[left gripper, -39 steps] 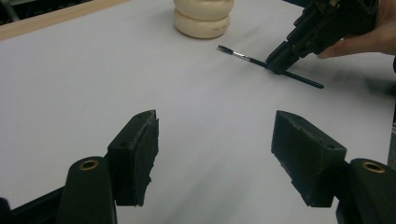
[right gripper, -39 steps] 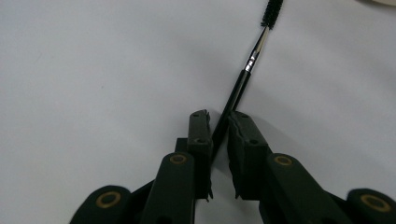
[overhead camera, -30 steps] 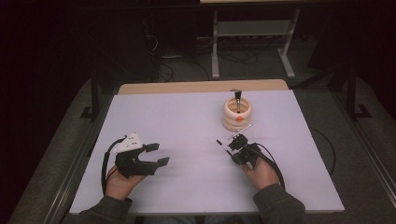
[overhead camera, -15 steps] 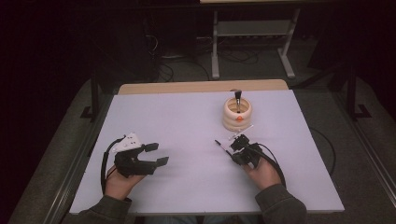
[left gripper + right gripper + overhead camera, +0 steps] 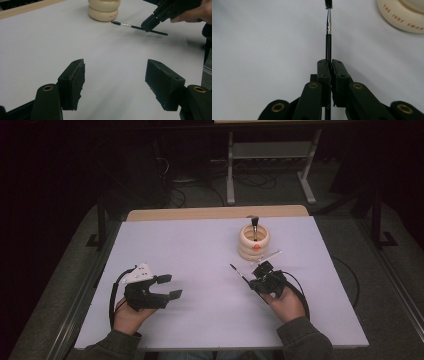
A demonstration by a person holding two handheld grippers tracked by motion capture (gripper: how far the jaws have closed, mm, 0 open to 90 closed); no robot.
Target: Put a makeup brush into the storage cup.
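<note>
1. Table (image 5: 200, 250): pale lavender-white top, plain, no pattern; a light wood strip along the far edge.
2. Ringed holder (image 5: 253, 242): cream, with a small orange mark on the side facing the person; orange lettering on it in the right gripper view.
3. Spoolie brush (image 5: 328, 32): black handle, silver ferrule, black bristles.
4. Left gripper (image 5: 169, 286): black, white plate on top.
5. Right gripper (image 5: 254, 279): black, brass-coloured rivets.
6. Sleeves (image 5: 302, 340): dark olive-grey.

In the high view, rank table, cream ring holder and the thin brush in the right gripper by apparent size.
1. Table, by far the largest.
2. Cream ring holder.
3. Thin brush in the right gripper: longer than it looks, partly hidden by the jaws, yet slimmest.
</note>
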